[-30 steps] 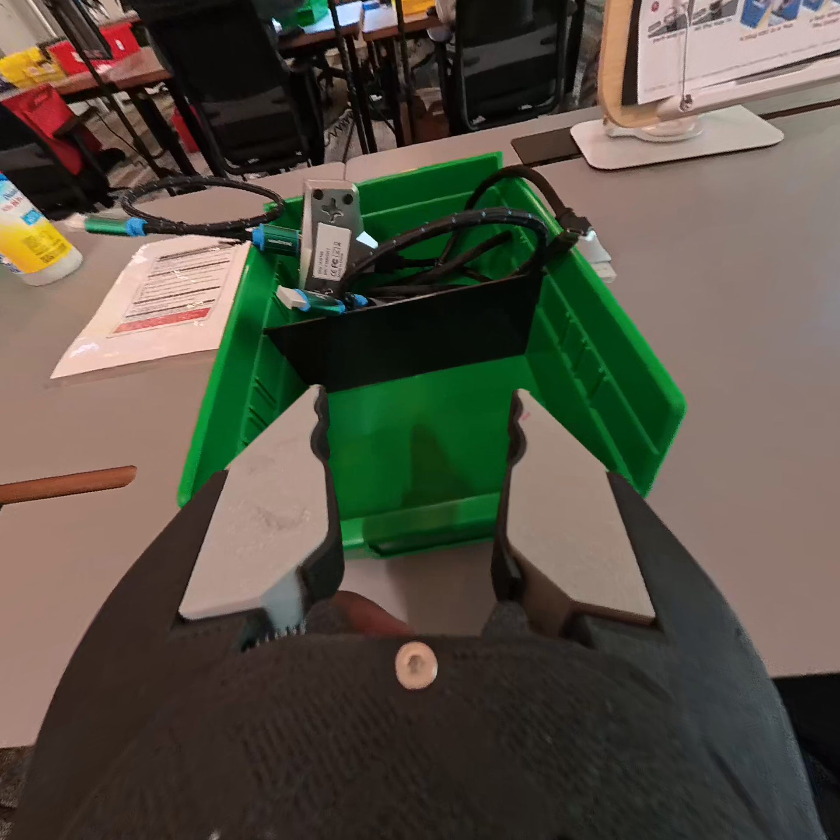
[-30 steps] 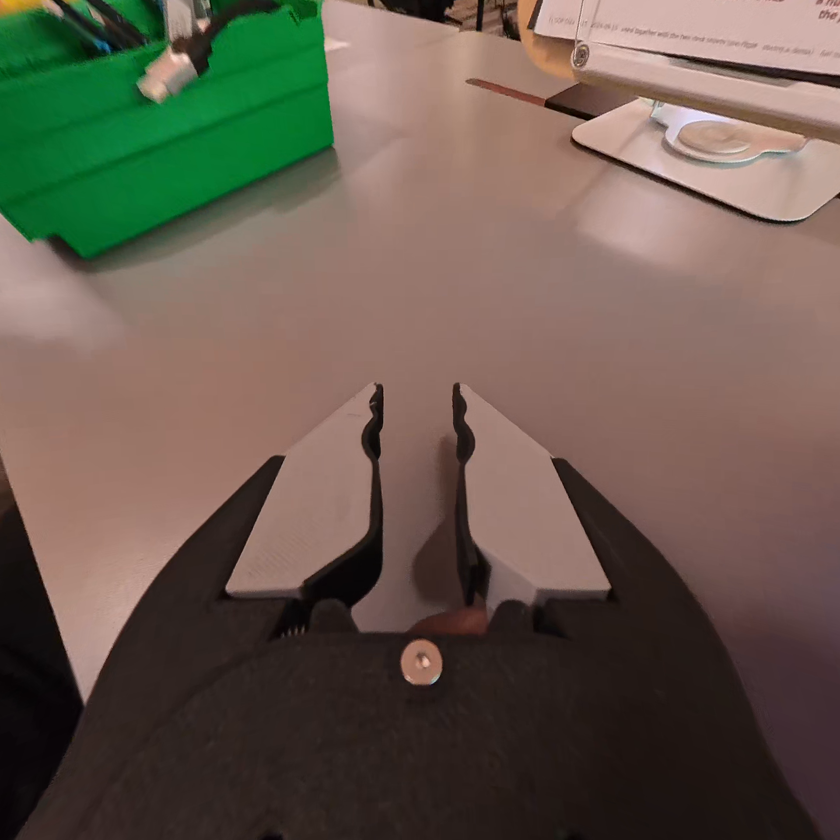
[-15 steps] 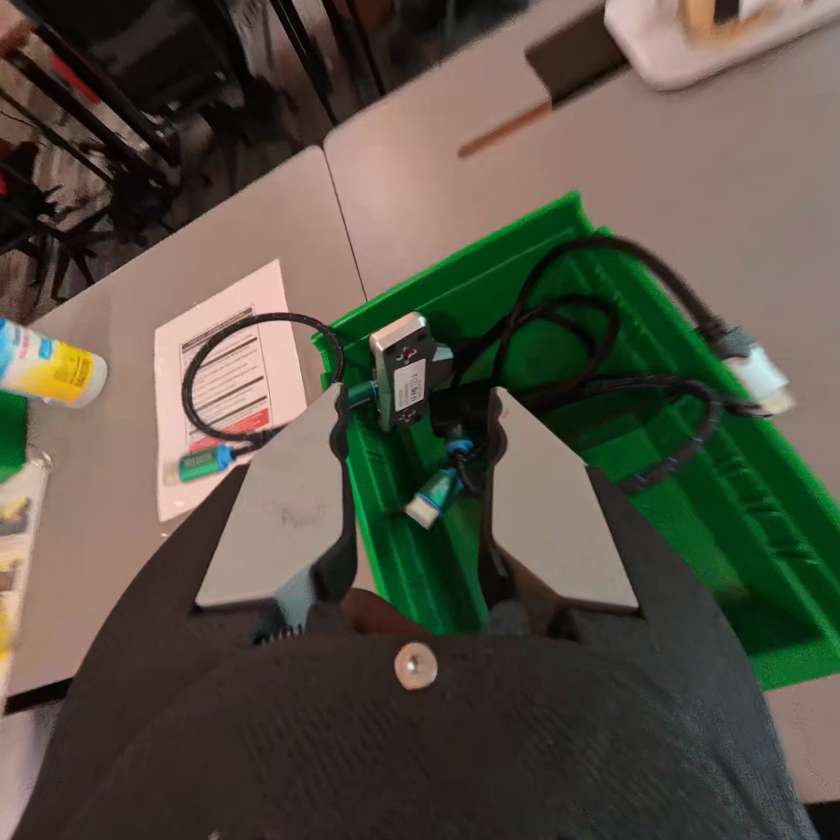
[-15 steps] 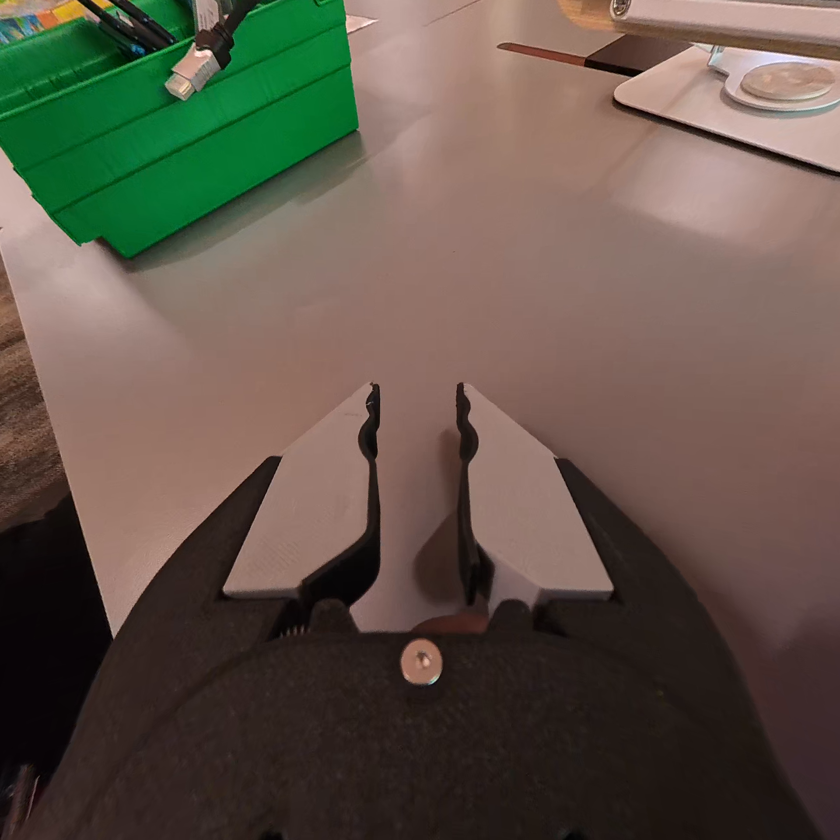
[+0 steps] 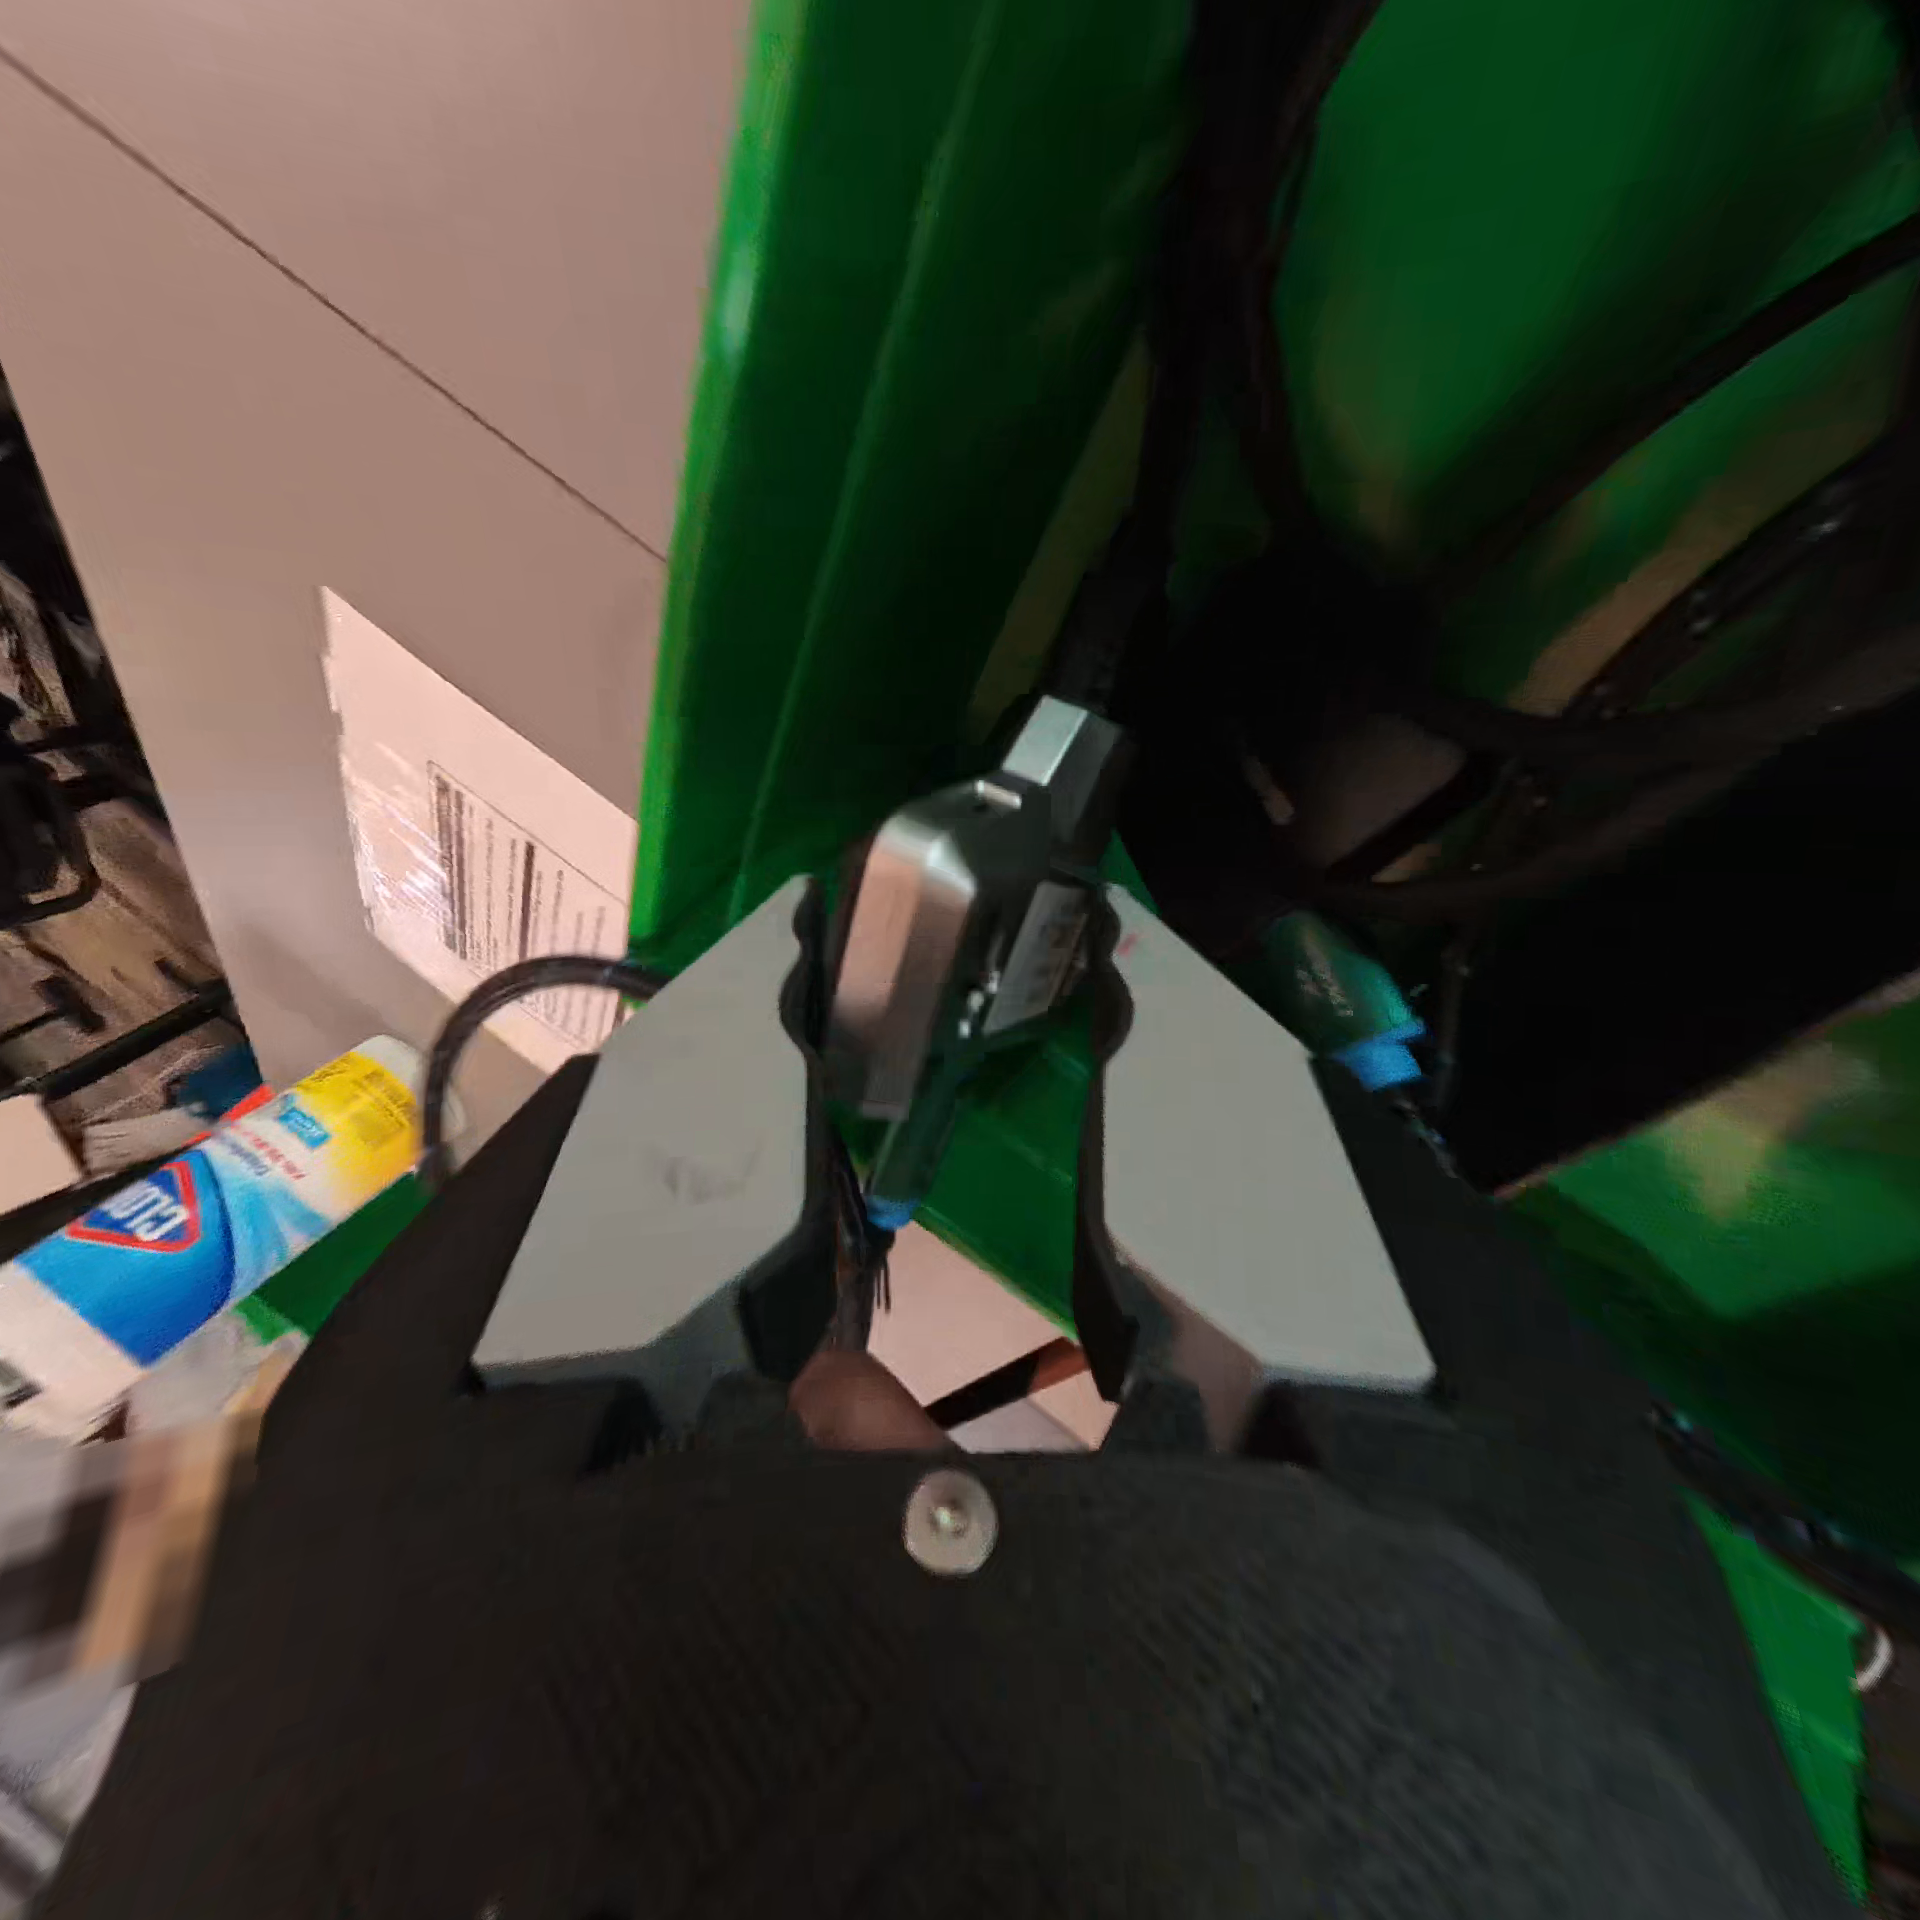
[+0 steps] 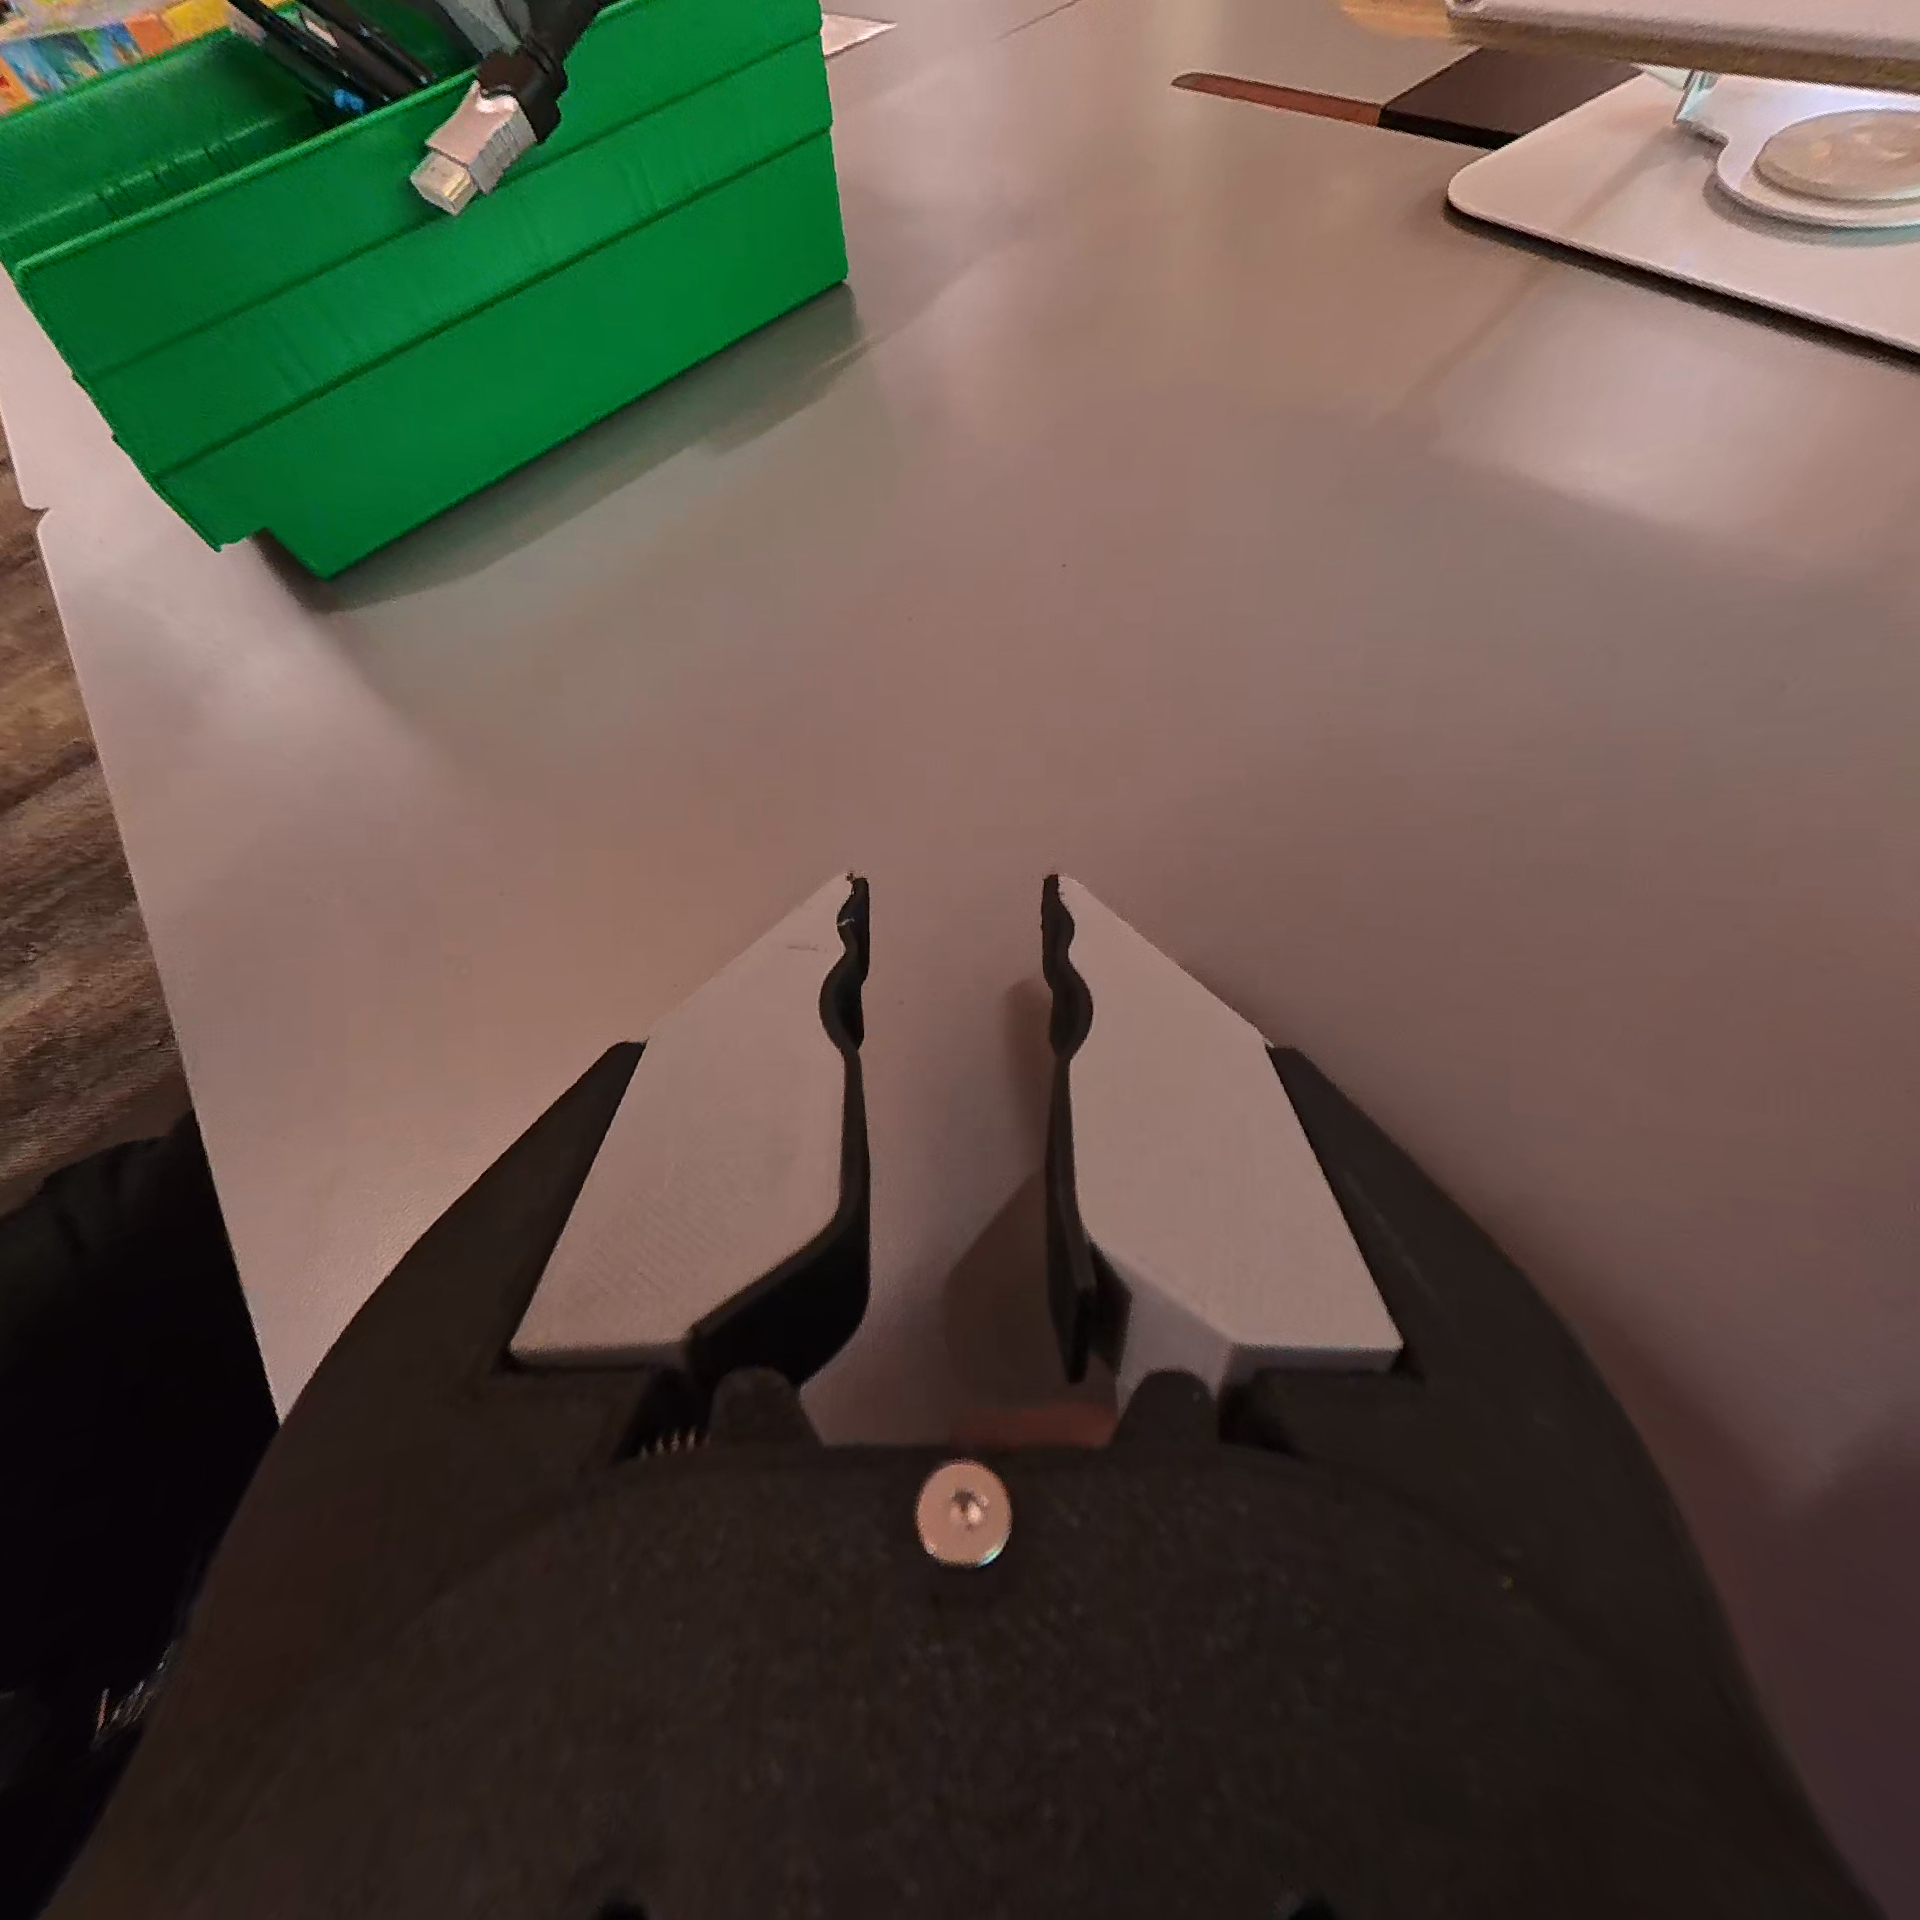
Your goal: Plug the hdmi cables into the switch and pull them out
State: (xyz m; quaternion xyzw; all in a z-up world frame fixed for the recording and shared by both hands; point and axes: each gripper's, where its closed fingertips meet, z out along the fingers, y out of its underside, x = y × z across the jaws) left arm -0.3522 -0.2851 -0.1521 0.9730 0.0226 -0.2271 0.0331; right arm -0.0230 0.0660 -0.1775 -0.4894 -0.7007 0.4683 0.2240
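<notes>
In the left wrist view, the grey metal switch (image 5: pixel 935 935) stands tilted at the left wall of the green bin (image 5: pixel 883 416). My left gripper (image 5: pixel 956 914) has its fingers pressed on both sides of the switch. A teal cable plug with a blue ring (image 5: pixel 904 1164) sticks out of the switch's lower end. Another teal plug (image 5: pixel 1340 997) lies to the right, among black cables (image 5: pixel 1195 416). My right gripper (image 6: pixel 951 883) is open and empty over the grey table (image 6: pixel 1247 623). In its view, a silver HDMI plug (image 6: pixel 468 156) hangs over the rim of the green bin (image 6: pixel 468 312).
A wipes canister (image 5: pixel 208 1195) and a printed sheet (image 5: pixel 468 831) lie left of the bin, with a black cable loop (image 5: pixel 499 997) over them. A white monitor stand base (image 6: pixel 1714 208) sits at the far right of the table. Spacing between my two grippers at the tips: around 50 cm. The teal plug (image 5: pixel 1340 997) lies some 5 cm from my left tips, 45 cm from my right tips.
My left gripper has dropped from in front of the bin into its left rear corner and narrowed around the switch. My right gripper has barely moved and stays open.
</notes>
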